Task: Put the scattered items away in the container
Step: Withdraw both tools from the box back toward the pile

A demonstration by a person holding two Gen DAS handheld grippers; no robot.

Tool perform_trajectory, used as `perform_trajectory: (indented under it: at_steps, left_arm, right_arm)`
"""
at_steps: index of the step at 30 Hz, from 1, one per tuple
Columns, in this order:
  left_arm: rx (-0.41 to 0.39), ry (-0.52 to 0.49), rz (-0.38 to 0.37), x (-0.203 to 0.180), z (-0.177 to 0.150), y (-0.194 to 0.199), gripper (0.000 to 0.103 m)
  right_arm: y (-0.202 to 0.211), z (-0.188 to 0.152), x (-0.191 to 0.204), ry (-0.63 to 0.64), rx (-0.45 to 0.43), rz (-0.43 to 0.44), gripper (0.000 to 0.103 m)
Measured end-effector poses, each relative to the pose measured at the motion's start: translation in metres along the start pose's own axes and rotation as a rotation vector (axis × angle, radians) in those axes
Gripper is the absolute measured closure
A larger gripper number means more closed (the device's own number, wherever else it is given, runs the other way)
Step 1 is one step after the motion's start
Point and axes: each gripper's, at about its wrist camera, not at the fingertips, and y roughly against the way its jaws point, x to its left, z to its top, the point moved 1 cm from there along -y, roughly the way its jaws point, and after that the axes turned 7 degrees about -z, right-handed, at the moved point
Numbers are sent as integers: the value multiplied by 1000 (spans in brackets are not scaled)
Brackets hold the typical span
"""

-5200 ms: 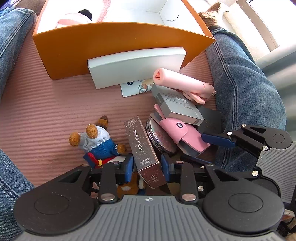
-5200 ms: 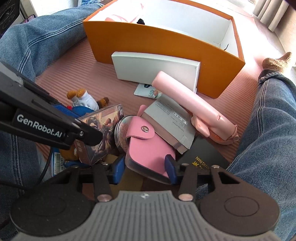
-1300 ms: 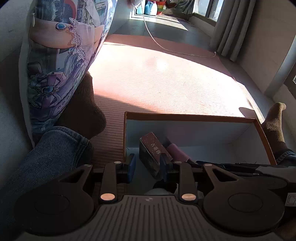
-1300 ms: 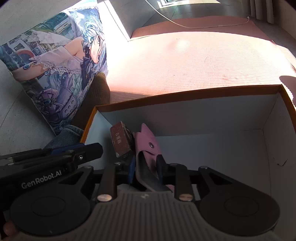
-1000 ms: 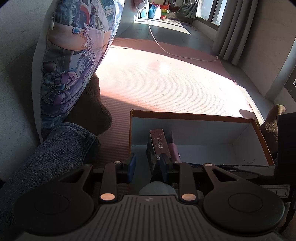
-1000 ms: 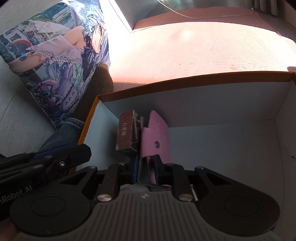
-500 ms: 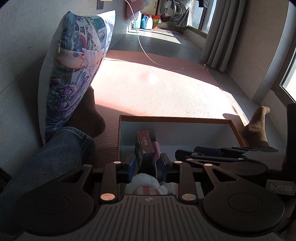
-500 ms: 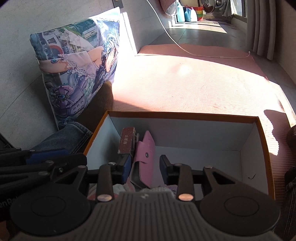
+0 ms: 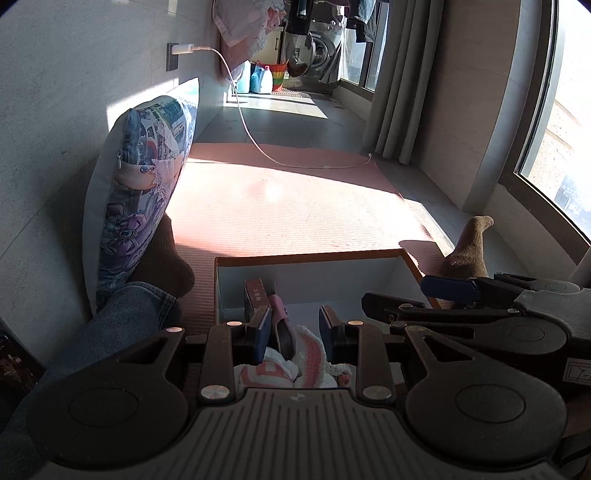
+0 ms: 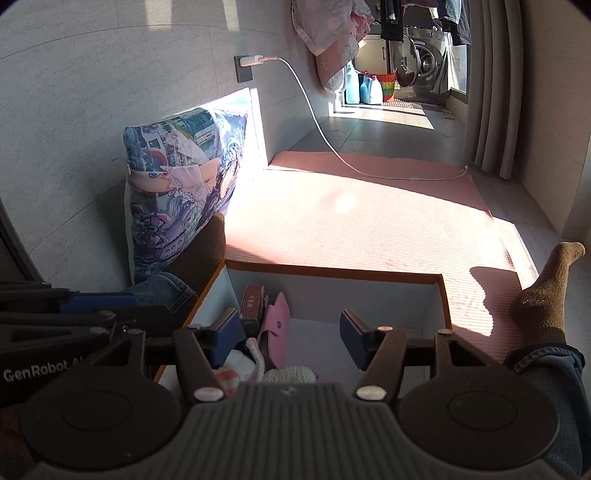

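Box point(image 10: 445, 295) on pink mat point(image 10: 351, 229)

Above the orange box point(image 9: 310, 255), the left gripper point(image 9: 295, 326) stands part-open with nothing pressed between its pads, a brown card box point(image 9: 255, 295) and pink pouch point(image 9: 277, 310) upright inside, the right gripper point(image 9: 436, 293) alongside.

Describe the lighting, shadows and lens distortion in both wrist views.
Left wrist view: hard sun glares on the pink mat, the orange box sits in shade, the sock throws a sharp shadow, and fisheye bends the window frame. Right wrist view: glare on the mat, wall lines curve, corners go black.
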Motion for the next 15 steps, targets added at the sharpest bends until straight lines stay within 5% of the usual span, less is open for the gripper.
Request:
perform_trajectory:
  at_steps: [4, 7, 15]
  left_arm:
    - [-8, -13, -42, -12, -11, 17, 65]
    - [26, -18, -86, -19, -23, 25, 61]
    - [219, 52, -156, -19, -67, 20, 56]
  right_arm:
    - [37, -15, -11, 2, -94, -31, 27]
    - [58, -30, -21, 17, -81, -67, 25]
    - [78, -90, -60, -62, 182, -146, 25]
